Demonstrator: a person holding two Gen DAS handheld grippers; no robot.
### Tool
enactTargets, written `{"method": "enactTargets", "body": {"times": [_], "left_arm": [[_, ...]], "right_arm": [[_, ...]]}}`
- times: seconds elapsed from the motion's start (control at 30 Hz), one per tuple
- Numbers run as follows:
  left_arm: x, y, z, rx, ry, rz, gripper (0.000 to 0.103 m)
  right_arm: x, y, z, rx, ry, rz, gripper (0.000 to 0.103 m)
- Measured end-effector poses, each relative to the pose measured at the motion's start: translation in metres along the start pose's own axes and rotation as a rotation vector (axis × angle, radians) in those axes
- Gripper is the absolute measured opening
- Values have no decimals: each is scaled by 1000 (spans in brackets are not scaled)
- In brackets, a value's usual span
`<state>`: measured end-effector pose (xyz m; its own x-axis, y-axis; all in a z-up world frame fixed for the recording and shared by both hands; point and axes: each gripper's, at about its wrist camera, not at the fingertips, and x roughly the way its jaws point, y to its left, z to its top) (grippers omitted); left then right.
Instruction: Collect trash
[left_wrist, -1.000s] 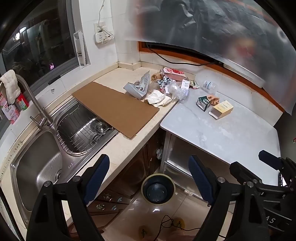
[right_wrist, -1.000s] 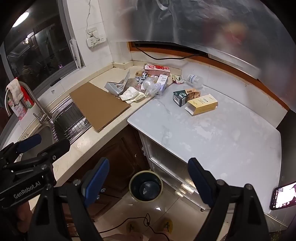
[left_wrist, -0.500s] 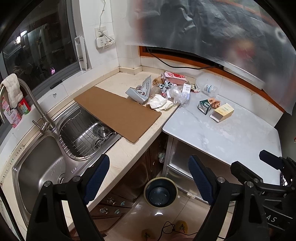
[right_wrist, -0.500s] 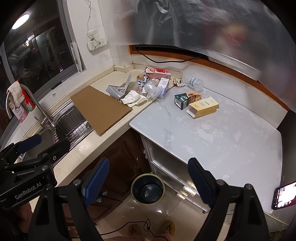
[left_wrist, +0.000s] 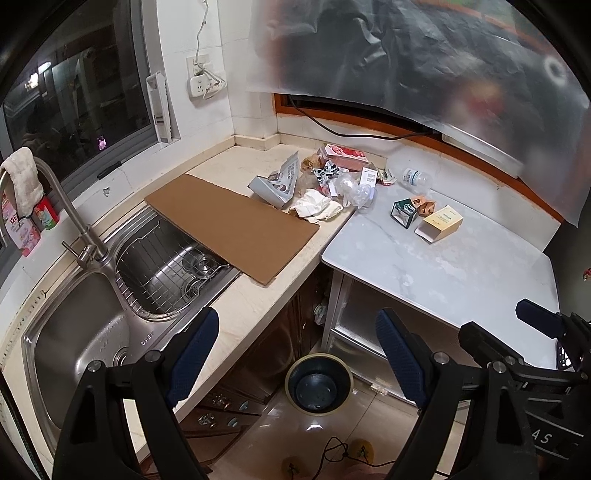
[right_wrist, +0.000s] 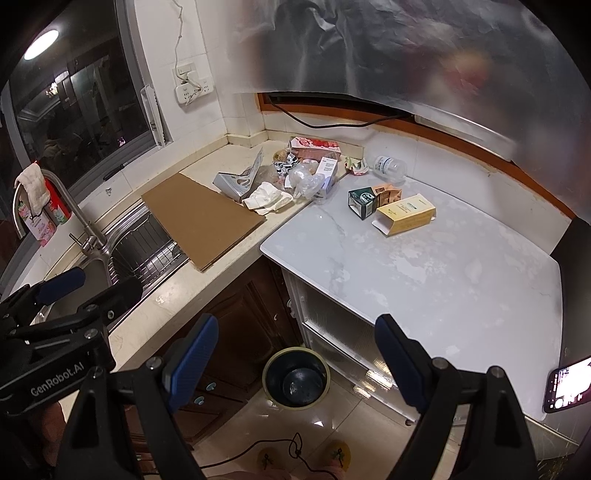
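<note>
A: What has changed in the last second?

B: Only the viewpoint. Both grippers have drawn back and a little upward from the white marble-patterned table top (right_wrist: 424, 280), so the beige stone counter (left_wrist: 236, 314) with its steel sink (left_wrist: 74, 332) and the flat brown cardboard sheet (left_wrist: 232, 229) take in more of the left view than before. Nothing on the surfaces has shifted.

A: And the tools?

B: The left gripper (left_wrist: 297, 354) and the right gripper (right_wrist: 295, 358) each hang with blue-padded fingers spread wide and nothing between them, just as a second ago.

A: Where is the trash?

B: All of it sits at the far edge of the table top or just past its far-left corner. On the table: a yellow carton lying on its side (right_wrist: 406, 214), touching a small dark green box (right_wrist: 362, 202), and beyond them a clear plastic bottle on its side (right_wrist: 389, 166) against the back wall. Past the corner, on the counter: a pink flat box (right_wrist: 314, 146), a grey folded card package (right_wrist: 240, 181), crumpled white cloth or paper (right_wrist: 267, 197) and clear plastic wrap (right_wrist: 306, 181).

A: And the bin?

B: The round dark bin with a pale rim (right_wrist: 295, 382) stands on the floor below the table's near-left corner, seemingly empty. I judge collection hasn't begun; every piece is well apart from both grippers, so a reach forward comes first.
</note>
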<state>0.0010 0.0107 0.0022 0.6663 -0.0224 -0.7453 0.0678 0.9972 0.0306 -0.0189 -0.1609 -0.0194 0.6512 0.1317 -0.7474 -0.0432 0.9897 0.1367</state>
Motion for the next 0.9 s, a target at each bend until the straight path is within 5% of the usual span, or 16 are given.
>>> {"method": "enactTargets", "body": {"times": [0.9], "left_arm": [[-1, 0, -1, -1, 2, -3, 86]], "right_arm": [[-4, 3, -2, -1, -4, -1, 87]]}}
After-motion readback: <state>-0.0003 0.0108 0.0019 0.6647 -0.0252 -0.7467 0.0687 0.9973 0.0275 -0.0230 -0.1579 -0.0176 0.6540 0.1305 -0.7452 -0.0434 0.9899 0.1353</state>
